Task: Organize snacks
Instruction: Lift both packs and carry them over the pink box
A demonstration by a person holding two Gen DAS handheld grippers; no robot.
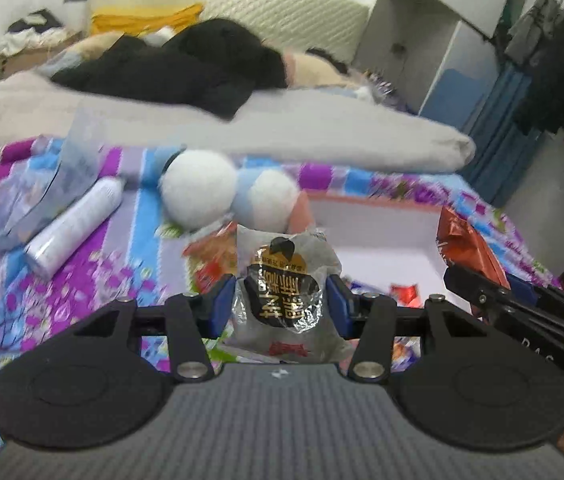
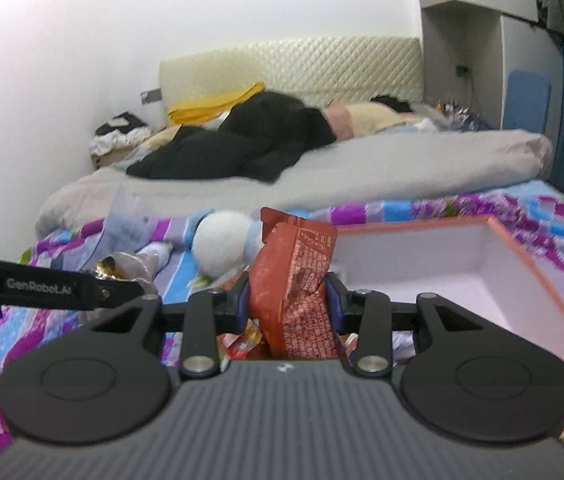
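My left gripper (image 1: 281,300) is shut on a clear snack packet with a black and gold label (image 1: 286,284) and holds it above the bed. My right gripper (image 2: 290,300) is shut on a red-orange snack packet (image 2: 294,272); that packet also shows at the right of the left wrist view (image 1: 466,244). A pink-rimmed white box (image 2: 502,280) lies open on the floral bedspread just right of both grippers; in the left wrist view (image 1: 382,236) a small red snack lies in it. More loose snacks (image 2: 242,340) lie under the grippers.
A white and blue plush toy (image 1: 210,188) lies just beyond the snacks. A white cylinder (image 1: 78,224) and a clear plastic bag (image 1: 42,188) lie at the left. A grey duvet (image 1: 282,128) with dark clothes crosses the bed behind. A white cupboard (image 1: 442,40) stands at the right.
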